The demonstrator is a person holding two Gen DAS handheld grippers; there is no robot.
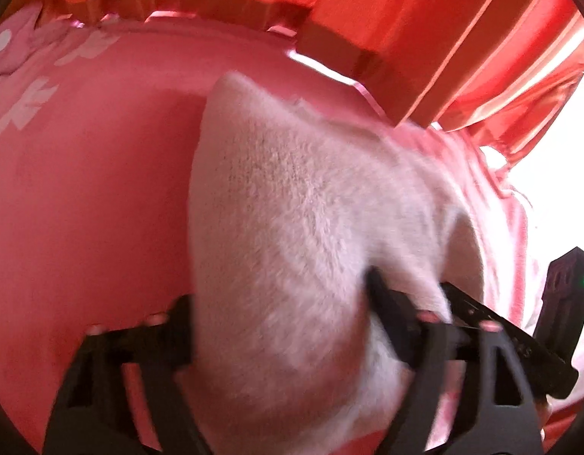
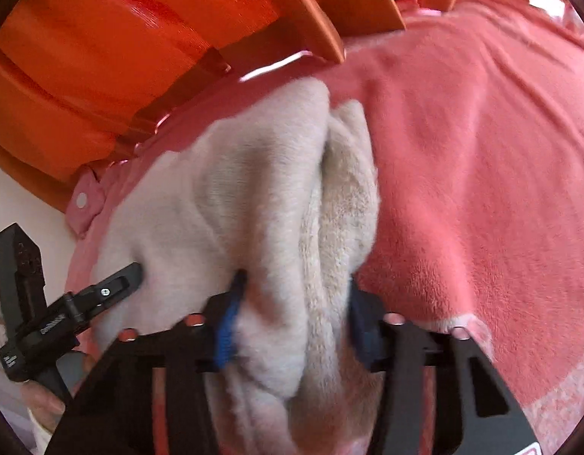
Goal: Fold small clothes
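Observation:
A small fluffy garment (image 1: 292, 208), cream-white with a pink outer side, lies bunched on a coral-pink blanket (image 1: 83, 189). My left gripper (image 1: 280, 303) is shut on its near edge, one finger at the cloth's left border and the other dug into the pile. In the right wrist view the same garment (image 2: 254, 189) rises in a thick fold, with a pink tab and snap button (image 2: 81, 201) at its far left. My right gripper (image 2: 295, 303) is shut on that fold, its blue pads (image 2: 227, 326) pressing both sides. Each gripper shows in the other's view, close beside it.
Orange pleated fabric (image 1: 424, 19) hangs behind the blanket, also seen in the right wrist view (image 2: 121, 38). A pink cloth with white flower shapes (image 1: 15, 49) lies at the far left. A person's hand (image 2: 45, 402) holds the left gripper's handle. The blanket (image 2: 481, 170) spreads wide to the right.

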